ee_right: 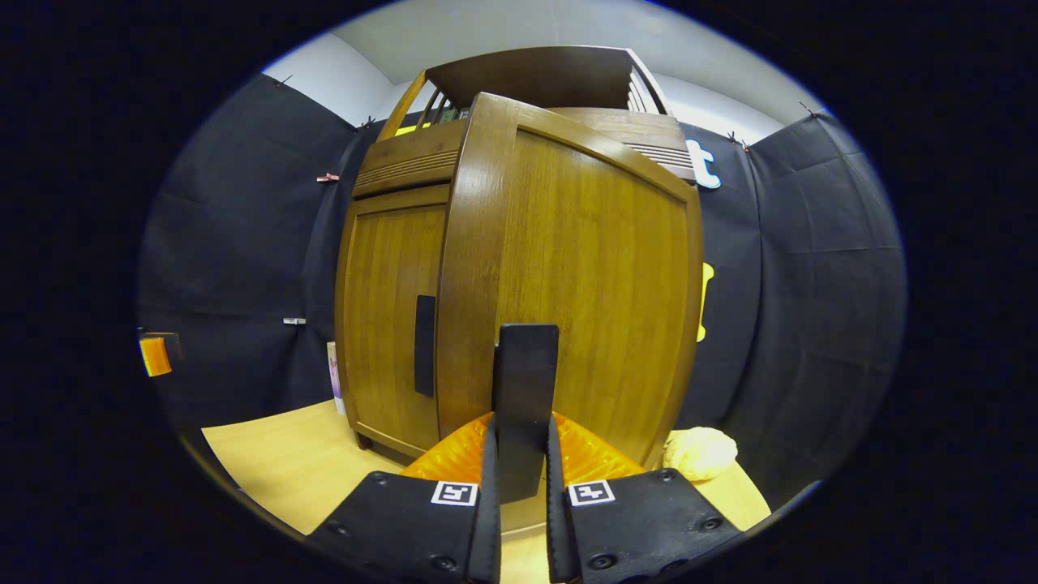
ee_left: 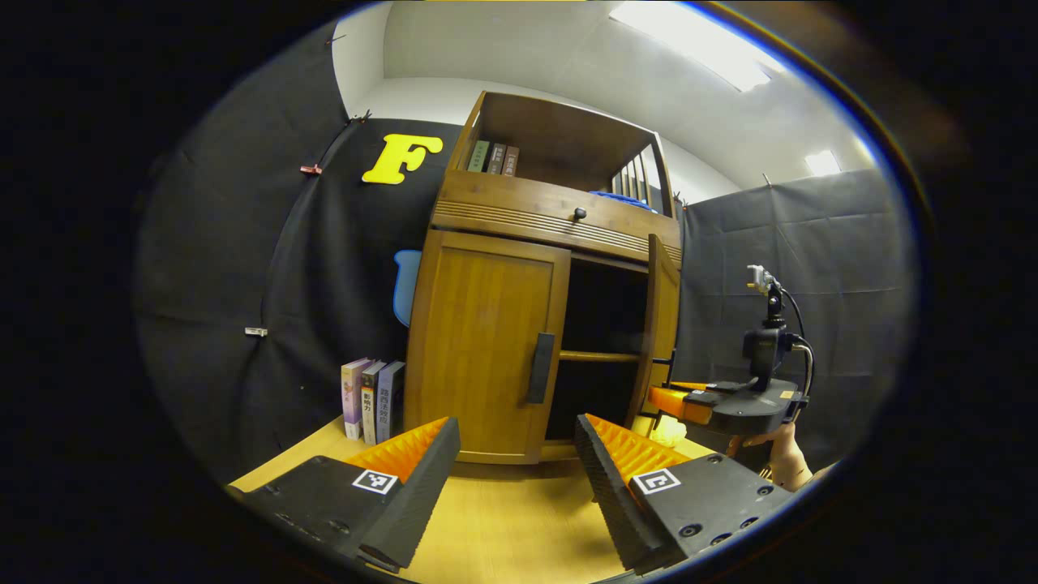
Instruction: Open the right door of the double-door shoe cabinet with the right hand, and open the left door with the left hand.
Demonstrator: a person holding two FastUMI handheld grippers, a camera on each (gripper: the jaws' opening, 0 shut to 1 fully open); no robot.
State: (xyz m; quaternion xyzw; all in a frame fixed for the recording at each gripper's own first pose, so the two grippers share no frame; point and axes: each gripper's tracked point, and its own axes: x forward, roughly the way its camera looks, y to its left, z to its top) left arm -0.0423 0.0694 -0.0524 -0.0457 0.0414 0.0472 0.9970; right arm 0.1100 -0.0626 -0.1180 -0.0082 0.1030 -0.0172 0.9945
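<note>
The shoe cabinet (ee_left: 519, 324) is warm brown wood with a visible grain, a ribbed drawer front with one small dark knob (ee_left: 579, 214), and an open shelf on top. Its right door (ee_right: 568, 300) stands swung out, and the right gripper (ee_right: 519, 478) is clamped on that door's flat black bar handle (ee_right: 525, 397), both fingers pressing its sides. The left door (ee_left: 486, 349) is closed, its matching handle (ee_left: 540, 368) untouched; the left gripper (ee_left: 517, 462) hovers before it with ridged fingers spread apart. The tabletop (ee_left: 503, 527) is pale wood, walled by black cloth. Three books (ee_left: 371, 399) stand beside the cabinet, three more (ee_left: 493, 158) on its top shelf. A pale crumpled lump (ee_right: 701, 453) lies near the right door.
</note>
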